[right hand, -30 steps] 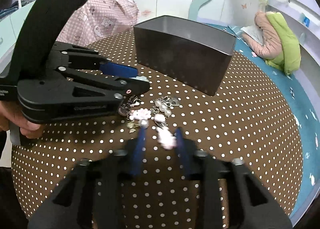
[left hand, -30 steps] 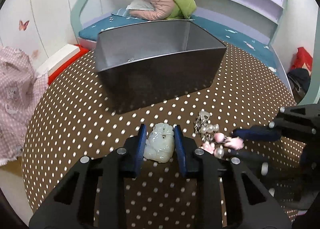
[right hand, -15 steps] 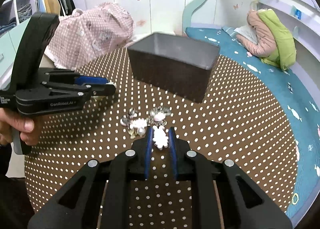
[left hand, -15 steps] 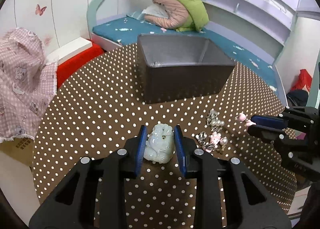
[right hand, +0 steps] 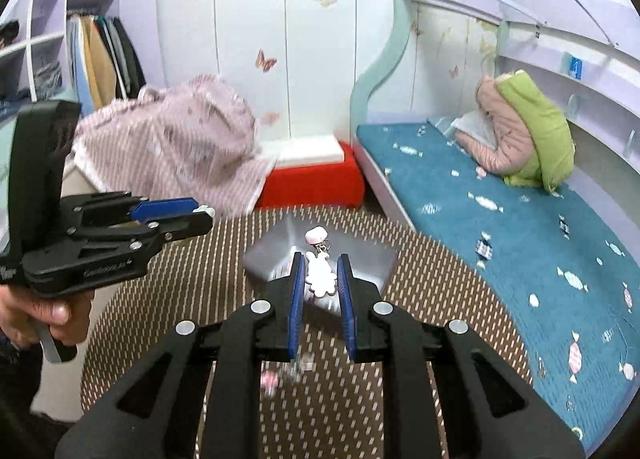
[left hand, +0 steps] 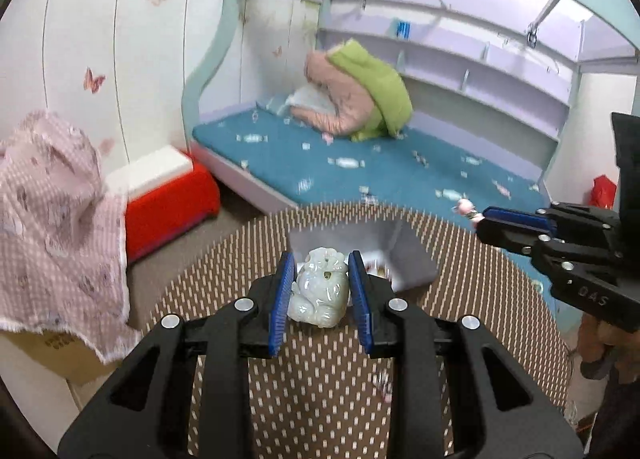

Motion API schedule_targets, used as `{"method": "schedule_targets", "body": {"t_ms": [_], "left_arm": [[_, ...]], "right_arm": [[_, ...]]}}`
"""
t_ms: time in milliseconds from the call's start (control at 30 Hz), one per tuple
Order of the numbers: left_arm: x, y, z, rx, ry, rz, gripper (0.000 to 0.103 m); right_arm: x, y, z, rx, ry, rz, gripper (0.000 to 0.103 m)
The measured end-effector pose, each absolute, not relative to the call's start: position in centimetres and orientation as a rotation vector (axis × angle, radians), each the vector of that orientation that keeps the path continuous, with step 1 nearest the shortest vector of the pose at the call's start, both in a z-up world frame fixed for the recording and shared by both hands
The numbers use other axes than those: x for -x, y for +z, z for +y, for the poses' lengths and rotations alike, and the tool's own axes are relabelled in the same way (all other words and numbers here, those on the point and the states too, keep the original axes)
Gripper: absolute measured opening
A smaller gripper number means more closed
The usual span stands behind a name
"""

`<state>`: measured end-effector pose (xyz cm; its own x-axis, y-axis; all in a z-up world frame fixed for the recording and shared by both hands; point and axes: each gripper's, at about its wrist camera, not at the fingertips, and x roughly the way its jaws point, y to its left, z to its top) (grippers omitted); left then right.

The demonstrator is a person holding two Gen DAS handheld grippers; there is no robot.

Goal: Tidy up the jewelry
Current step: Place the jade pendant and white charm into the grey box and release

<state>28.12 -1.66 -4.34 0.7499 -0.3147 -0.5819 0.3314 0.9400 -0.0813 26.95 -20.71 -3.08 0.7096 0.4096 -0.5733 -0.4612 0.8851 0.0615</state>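
My left gripper (left hand: 322, 291) is shut on a pale green jade pendant (left hand: 319, 287) and holds it high above the table, in front of the grey metal box (left hand: 404, 255). My right gripper (right hand: 320, 279) is shut on a pink-white charm earring (right hand: 319, 273) and holds it over the same box (right hand: 368, 267). Each gripper shows in the other's view: the right one (left hand: 480, 215) at the right, the left one (right hand: 200, 213) at the left. A few loose jewelry pieces (right hand: 276, 377) lie blurred on the brown polka-dot table (right hand: 168, 299) below.
A bed with a teal mattress (right hand: 520, 227) and a pink and green quilt (right hand: 524, 139) lies beyond the table. A red and white box (right hand: 312, 175) and a pink checked cloth (right hand: 172, 151) stand at the left. A person's hand (right hand: 36, 315) holds the left gripper.
Both grippers have risen well above the table with their pieces and moved toward the box, which now looks smaller and lower. The views are blurred by motion.
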Motion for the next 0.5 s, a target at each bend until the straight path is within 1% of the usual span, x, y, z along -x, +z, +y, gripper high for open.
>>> {"method": "schedule_targets", "body": {"t_ms": [133, 233, 367, 500], "left_arm": [[-30.1, -2.4, -2.5, -0.023, -0.36, 0.606, 0.028], [-31.9, -1.8, -3.3, -0.015, -0.38, 0.615, 0.028], [-34.0, -2.2, -4.5, -0.002, -0.402, 0.651, 0.028], [-36.0, -3.8, -5.8, 0.003, -0.418, 0.709, 0.028]], "right_arm": [[-29.4, -2.0, -21.1, 0.045, 0.499, 0.61, 0.015], [-31.0, -2.3, -21.2, 0.034, 0.495, 0.635, 0.015], [-32.6, -3.8, -21.3, -0.008, 0.498, 0.698, 0.015], [-34.0, -5.8, -21.3, -0.038, 0.495, 0.761, 0.015]]}}
